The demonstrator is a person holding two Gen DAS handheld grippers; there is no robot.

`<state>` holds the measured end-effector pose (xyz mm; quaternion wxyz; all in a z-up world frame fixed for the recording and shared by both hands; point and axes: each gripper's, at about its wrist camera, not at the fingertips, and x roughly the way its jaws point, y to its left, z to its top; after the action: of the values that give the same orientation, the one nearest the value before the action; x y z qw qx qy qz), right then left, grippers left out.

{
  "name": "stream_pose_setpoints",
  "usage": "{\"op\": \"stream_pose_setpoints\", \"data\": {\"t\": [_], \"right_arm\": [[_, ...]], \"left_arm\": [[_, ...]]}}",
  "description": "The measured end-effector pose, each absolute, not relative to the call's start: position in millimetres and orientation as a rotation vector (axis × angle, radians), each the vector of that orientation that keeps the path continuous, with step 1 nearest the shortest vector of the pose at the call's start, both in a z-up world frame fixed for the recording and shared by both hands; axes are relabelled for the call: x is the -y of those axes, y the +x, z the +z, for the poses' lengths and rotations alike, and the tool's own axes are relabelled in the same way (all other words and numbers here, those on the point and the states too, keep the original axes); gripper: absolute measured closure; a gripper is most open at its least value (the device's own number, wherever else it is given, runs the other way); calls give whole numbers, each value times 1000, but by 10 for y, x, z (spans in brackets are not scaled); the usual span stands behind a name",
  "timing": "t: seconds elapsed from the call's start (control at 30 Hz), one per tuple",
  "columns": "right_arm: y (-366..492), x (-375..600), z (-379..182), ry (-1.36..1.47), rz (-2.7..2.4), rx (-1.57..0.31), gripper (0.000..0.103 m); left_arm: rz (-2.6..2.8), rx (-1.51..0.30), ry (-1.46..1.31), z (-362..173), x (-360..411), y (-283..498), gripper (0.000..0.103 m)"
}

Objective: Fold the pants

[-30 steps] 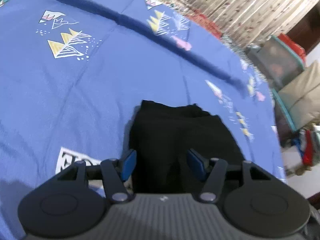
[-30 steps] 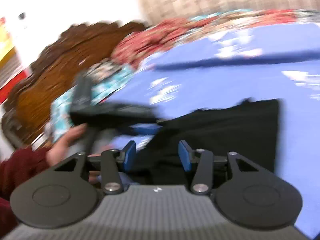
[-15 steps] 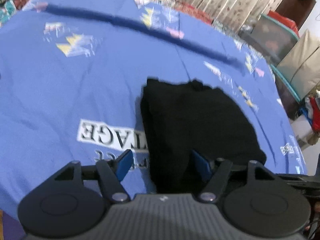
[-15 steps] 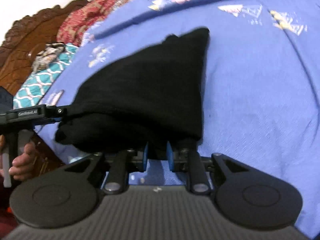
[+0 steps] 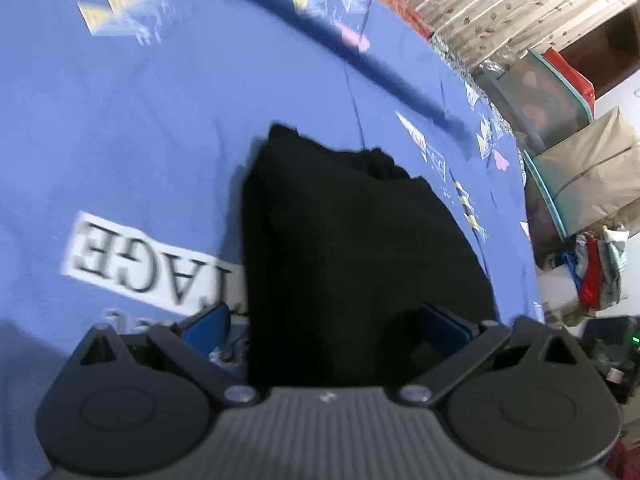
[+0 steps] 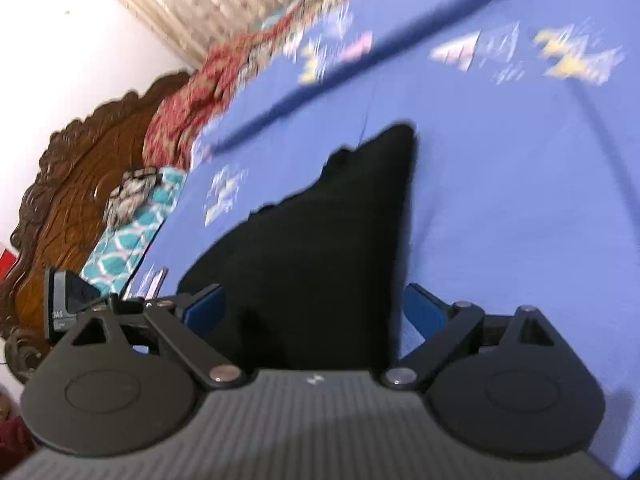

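Left wrist view: blue patterned bedsheet (image 5: 160,128) carries black pants (image 5: 352,248), folded compactly. Left gripper (image 5: 324,324) and right gripper (image 6: 316,308) spread wide, empty, straddling the bundle's near edge. Folding looks finished; next, withdraw or smooth.

A bed (image 5: 132,128) carries everything here, covered by a blue sheet (image 6: 520,184) printed with small yellow and white triangle shapes and a white label with dark letters. Black pants (image 5: 352,248) lie folded directly on the sheet, in what looks like a compact stack. A carved wooden headboard (image 6: 68,184) stands at the bed's end, with patterned pillows (image 6: 132,236) against it.
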<state>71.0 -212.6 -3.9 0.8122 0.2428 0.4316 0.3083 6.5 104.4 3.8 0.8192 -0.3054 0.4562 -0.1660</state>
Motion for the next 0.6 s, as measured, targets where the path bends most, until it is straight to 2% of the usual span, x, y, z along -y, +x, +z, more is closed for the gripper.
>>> {"op": "stream_pose_setpoints", "data": {"t": [0.1, 0.13, 0.17, 0.27, 0.5, 0.6], "right_arm": [[753, 2061, -176, 627, 712, -1001, 6], [698, 2051, -91, 603, 708, -993, 16], [673, 1983, 13, 564, 710, -988, 40], [644, 1810, 384, 442, 729, -884, 50], [943, 1805, 1342, 278, 741, -454, 52], [1245, 1883, 1448, 242, 718, -374, 51]], "left_arm": [[-347, -922, -649, -51, -954, 185, 4], [-346, -920, -650, -30, -929, 232, 31], [-349, -937, -669, 1, -916, 284, 49], [-363, -914, -670, 259, -918, 422, 66], [-446, -576, -471, 1325, -821, 997, 63], [-441, -499, -382, 1501, -660, 1374, 59]]}}
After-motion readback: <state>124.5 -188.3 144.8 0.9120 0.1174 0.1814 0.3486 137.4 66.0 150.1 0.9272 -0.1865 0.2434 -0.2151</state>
